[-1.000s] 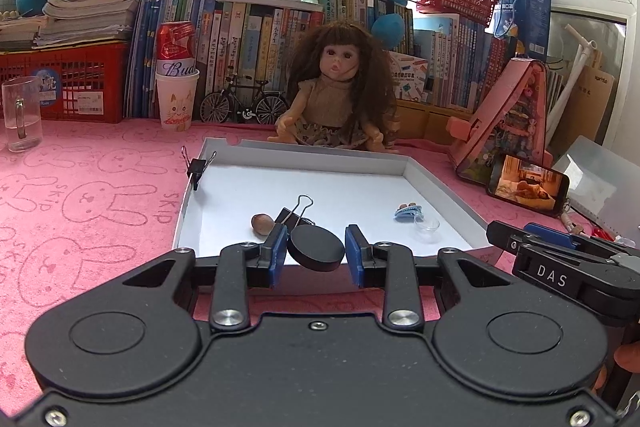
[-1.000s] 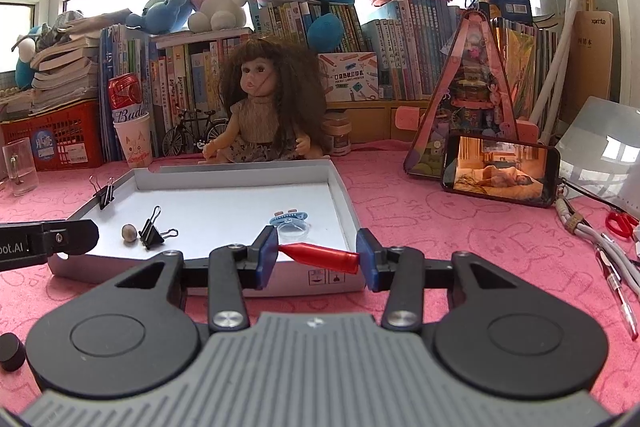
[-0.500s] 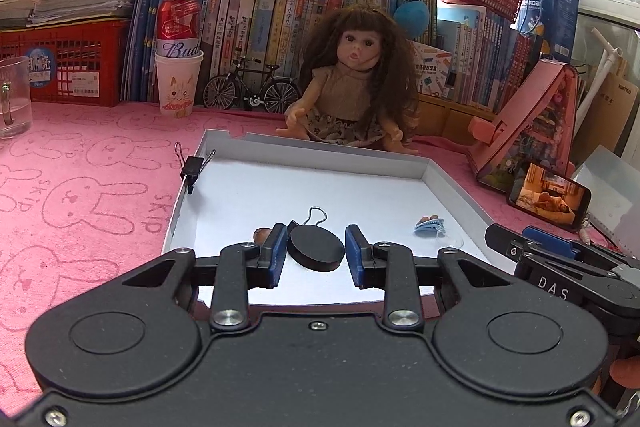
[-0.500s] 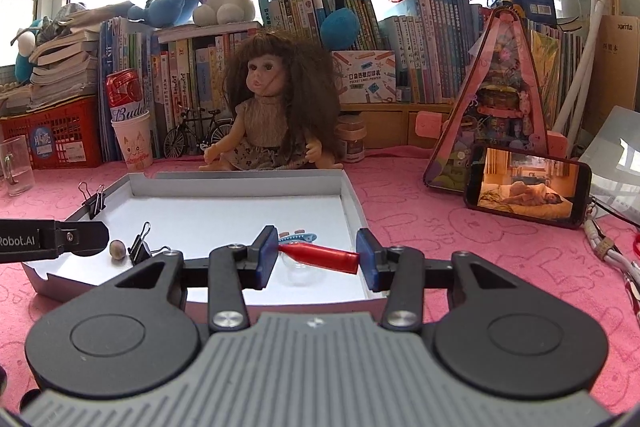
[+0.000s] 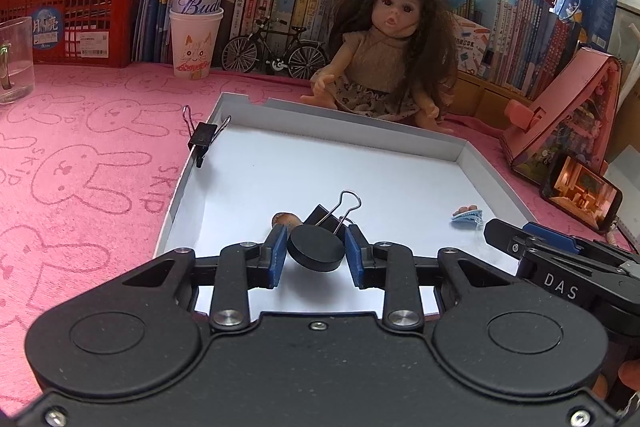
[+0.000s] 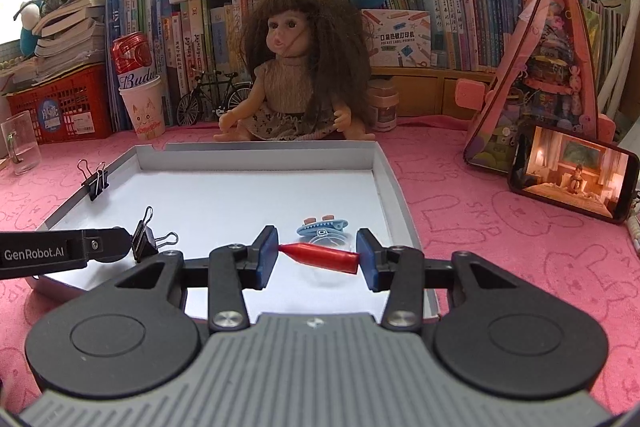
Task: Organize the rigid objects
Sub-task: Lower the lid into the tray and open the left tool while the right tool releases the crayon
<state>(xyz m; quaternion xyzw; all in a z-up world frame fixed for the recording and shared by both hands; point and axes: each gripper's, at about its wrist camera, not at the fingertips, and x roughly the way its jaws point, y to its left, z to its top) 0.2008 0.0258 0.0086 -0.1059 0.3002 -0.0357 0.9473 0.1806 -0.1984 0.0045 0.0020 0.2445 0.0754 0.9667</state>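
Observation:
My left gripper is shut on a black round disc and holds it over the near part of the white tray. My right gripper is shut on a red pointed cap over the tray's near right part. In the tray lie a black binder clip, a small brown nut-like piece, a blue hair clip and a clear round piece under the red cap. Another binder clip is clamped on the tray's left wall.
A doll sits just behind the tray. A phone leans on a pink triangular toy house at the right. A paper cup holding a red can, a toy bicycle, a glass mug and books line the back.
Both grippers have moved forward and now hang over the tray, each still holding its object. The tray looks closer and lower in both views.

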